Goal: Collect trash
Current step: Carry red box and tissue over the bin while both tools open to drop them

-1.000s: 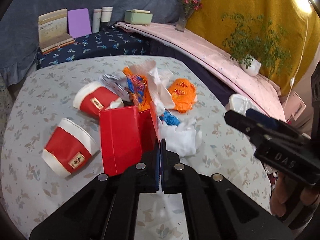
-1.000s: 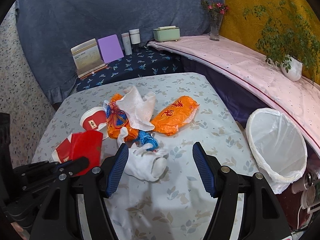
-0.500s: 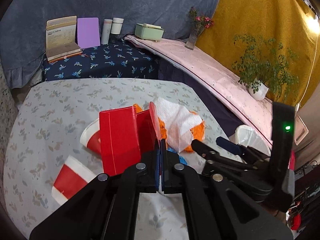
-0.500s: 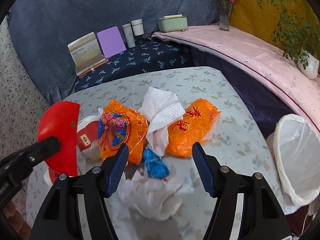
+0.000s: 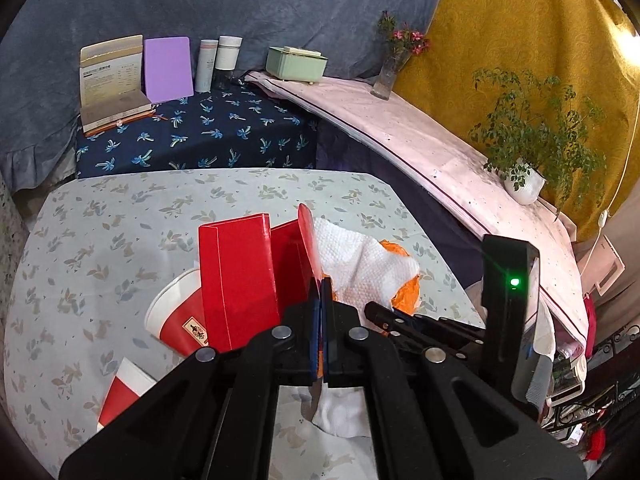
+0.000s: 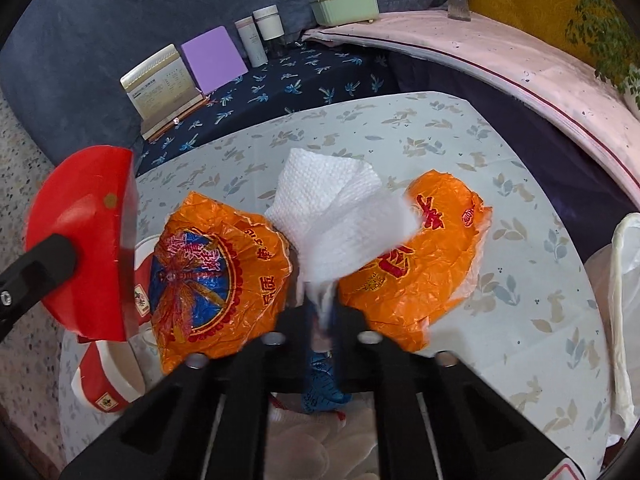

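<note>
My left gripper (image 5: 321, 300) is shut on a flap of a red cardboard box (image 5: 240, 276) and holds it above the table; the box also shows at the left of the right wrist view (image 6: 84, 240). My right gripper (image 6: 322, 312) is shut on a white paper towel (image 6: 340, 220), which stands up from the jaws. The towel shows in the left wrist view (image 5: 360, 264) too. Two orange plastic wrappers (image 6: 216, 276) (image 6: 416, 268) lie on the table either side of the towel. A red and white paper cup (image 5: 176, 316) lies below the box.
A bin with a white liner (image 6: 620, 300) stands off the table's right edge. A second red cup (image 6: 104, 380), a blue wrapper (image 6: 322, 380) and white crumpled paper (image 5: 344, 412) lie near me. Books, bottles and a green box (image 5: 296, 64) sit on shelves behind.
My right gripper has moved forward over the trash pile and shut on the white paper towel. My left gripper has lifted the red box higher off the table.
</note>
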The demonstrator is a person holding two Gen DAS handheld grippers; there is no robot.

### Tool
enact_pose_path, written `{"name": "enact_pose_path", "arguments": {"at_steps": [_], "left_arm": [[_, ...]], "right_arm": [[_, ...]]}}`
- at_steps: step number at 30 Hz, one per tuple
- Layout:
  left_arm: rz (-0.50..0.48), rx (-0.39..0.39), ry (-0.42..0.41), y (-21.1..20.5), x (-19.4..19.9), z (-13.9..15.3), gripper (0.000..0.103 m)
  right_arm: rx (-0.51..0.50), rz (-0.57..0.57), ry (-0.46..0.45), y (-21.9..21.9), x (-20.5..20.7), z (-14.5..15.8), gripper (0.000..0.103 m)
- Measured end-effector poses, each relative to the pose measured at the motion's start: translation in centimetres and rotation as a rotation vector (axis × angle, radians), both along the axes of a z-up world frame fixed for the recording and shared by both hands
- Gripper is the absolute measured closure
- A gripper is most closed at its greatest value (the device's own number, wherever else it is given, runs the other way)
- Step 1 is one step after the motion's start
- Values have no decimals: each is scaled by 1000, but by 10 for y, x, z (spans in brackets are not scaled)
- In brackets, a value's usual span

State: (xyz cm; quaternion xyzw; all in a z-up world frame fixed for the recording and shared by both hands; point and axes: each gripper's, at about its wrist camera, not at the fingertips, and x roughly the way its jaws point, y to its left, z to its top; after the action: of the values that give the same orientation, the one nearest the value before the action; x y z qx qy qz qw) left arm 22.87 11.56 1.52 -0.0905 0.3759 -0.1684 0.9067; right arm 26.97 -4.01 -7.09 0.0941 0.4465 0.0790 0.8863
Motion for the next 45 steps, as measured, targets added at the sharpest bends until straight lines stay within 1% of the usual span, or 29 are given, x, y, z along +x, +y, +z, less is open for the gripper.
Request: {"name": "enact_pose_path", "arguments": {"at_steps": [4,7,10,12,16,21,26,33,39,42,45], "left_arm": [[-14,4,-6,-9,0,6,103],[-29,8,-17,-21,-1,13,103],[-58,-9,-28,-37,-5,24,103],[-79,-15,-40,-49,-7,32,103],[-135,-29,-55,-80,-11,45,103],[-213,-50,-46,-127,-17,53,103],[-291,-49,-36,-179,-25,53,103],[-401,-44,2,-256,-35,41,103],[-476,-45,45,-307,-39,22,103],[-495,-35,49,-325,-39,12,102],[-501,-32,57,-338,-38,5,102]], "right_arm": [[12,-11,-54,-11,-10,24,100],[18,-22,-104,-24,-19,49,100],[16,-36,-155,-41,-28,75,100],[-2,-52,-192,-55,-37,93,100],[-17,-93,-245,-88,-54,120,100],[-39,-170,-279,-140,-77,138,100],[-58,-257,-276,-192,-95,138,100],[-73,-361,-215,-256,-115,116,100],[-75,-415,-168,-292,-125,94,99],[-72,-436,-154,-305,-129,84,98],[-61,-449,-145,-316,-132,79,94]]}}
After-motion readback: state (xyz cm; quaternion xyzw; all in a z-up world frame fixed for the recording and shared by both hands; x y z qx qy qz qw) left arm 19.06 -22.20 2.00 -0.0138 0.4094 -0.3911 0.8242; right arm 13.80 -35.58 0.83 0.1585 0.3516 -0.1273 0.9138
